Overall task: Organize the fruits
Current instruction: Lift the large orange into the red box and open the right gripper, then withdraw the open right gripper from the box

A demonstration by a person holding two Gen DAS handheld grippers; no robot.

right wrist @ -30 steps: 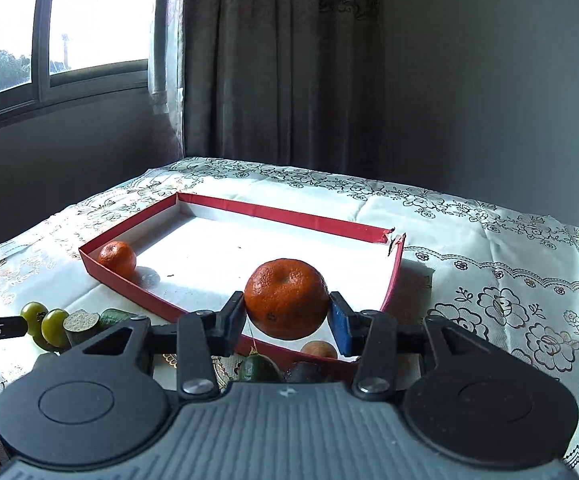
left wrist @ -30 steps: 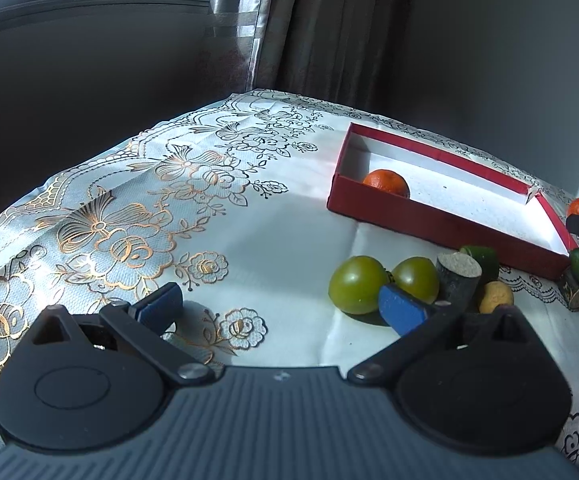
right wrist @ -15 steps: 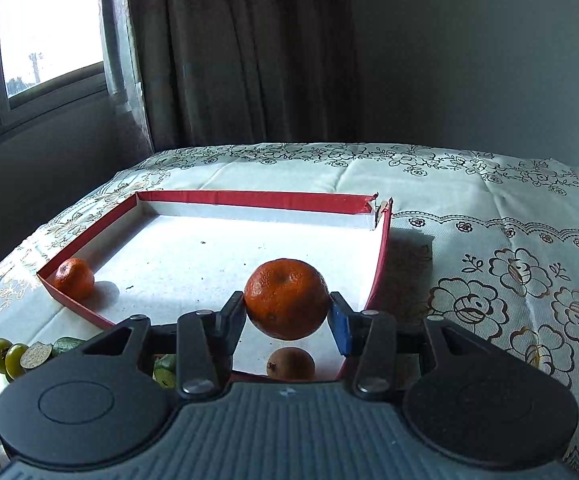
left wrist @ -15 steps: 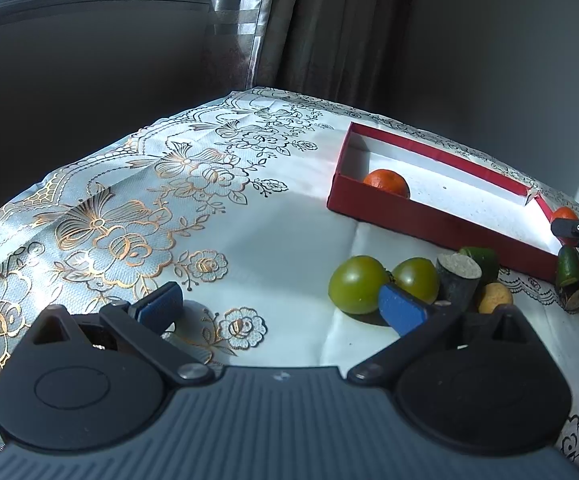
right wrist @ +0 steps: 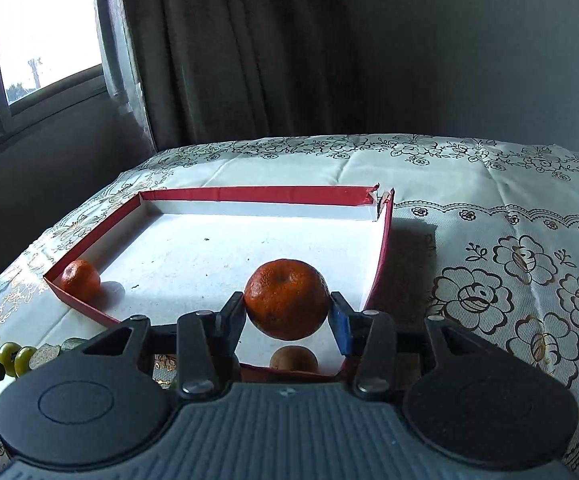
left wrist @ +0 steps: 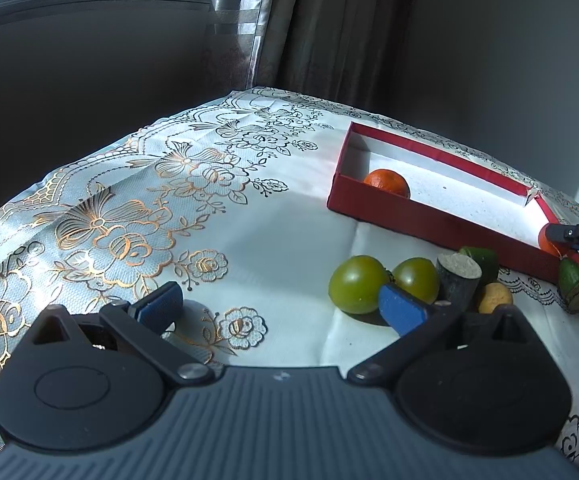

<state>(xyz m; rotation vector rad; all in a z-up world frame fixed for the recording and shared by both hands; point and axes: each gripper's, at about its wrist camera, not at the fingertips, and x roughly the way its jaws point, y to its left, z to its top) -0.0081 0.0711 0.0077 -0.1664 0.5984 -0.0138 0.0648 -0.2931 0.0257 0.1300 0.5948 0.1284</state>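
Right wrist view showed the right tool (right wrist: 287, 314) clamped across the middle of the orange (right wrist: 286, 299), a light, firm, roundish, roll-prone fruit, held just above the red tray (right wrist: 381, 264) floor.

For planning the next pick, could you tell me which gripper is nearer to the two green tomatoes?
Left. The left gripper sits right beside the green tomatoes, open; the right gripper holds an orange over the red box.
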